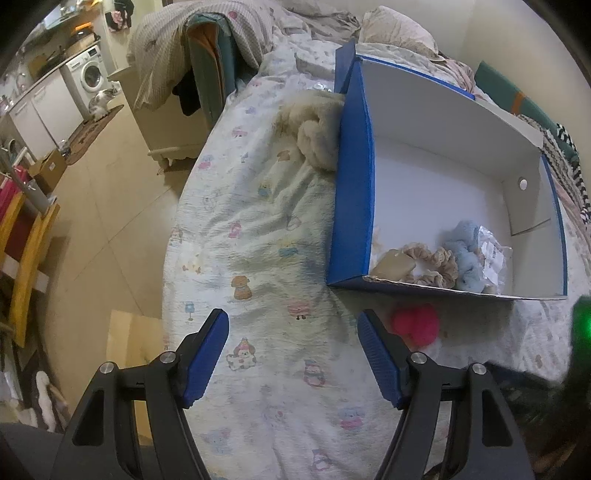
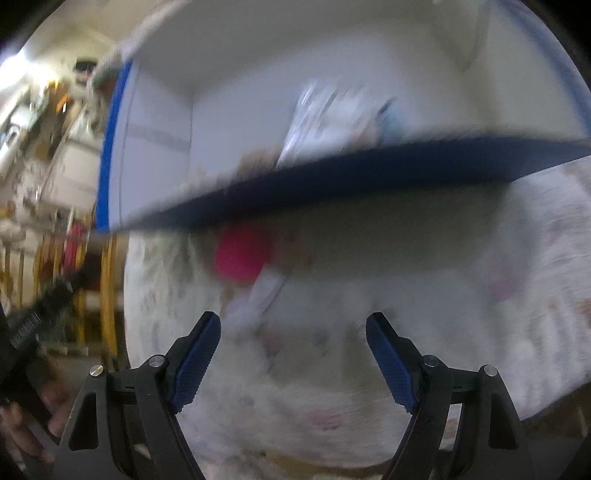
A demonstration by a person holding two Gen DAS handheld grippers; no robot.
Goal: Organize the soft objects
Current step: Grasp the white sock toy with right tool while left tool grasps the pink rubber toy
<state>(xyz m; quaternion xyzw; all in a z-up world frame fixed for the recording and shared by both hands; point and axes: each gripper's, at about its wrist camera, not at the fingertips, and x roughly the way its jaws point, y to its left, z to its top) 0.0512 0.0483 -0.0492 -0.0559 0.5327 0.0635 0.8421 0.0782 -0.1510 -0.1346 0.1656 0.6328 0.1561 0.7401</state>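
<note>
A blue box with a white inside (image 1: pixel 354 206) lies on the bed. In it are a beige scrunchie (image 1: pixel 432 264), a light blue fluffy scrunchie (image 1: pixel 465 254), a tan pad (image 1: pixel 391 266) and a clear packet (image 1: pixel 491 254). A pink fluffy item (image 1: pixel 415 325) lies on the sheet just in front of the box. A cream fluffy item (image 1: pixel 314 129) rests against the box's left wall. My left gripper (image 1: pixel 293 332) is open and empty above the sheet. My right gripper (image 2: pixel 293 332) is open and empty; its blurred view shows the pink item (image 2: pixel 242 258) and the box (image 2: pixel 332 184) ahead.
The bed has a cartoon-print sheet (image 1: pixel 258 258) with rumpled blankets (image 1: pixel 207 33) at its far end. Its left edge drops to a tiled floor (image 1: pixel 110 206). A white cabinet (image 1: pixel 166 122), a yellow rack (image 1: pixel 26 251) and a cardboard piece (image 1: pixel 129 343) stand on the left.
</note>
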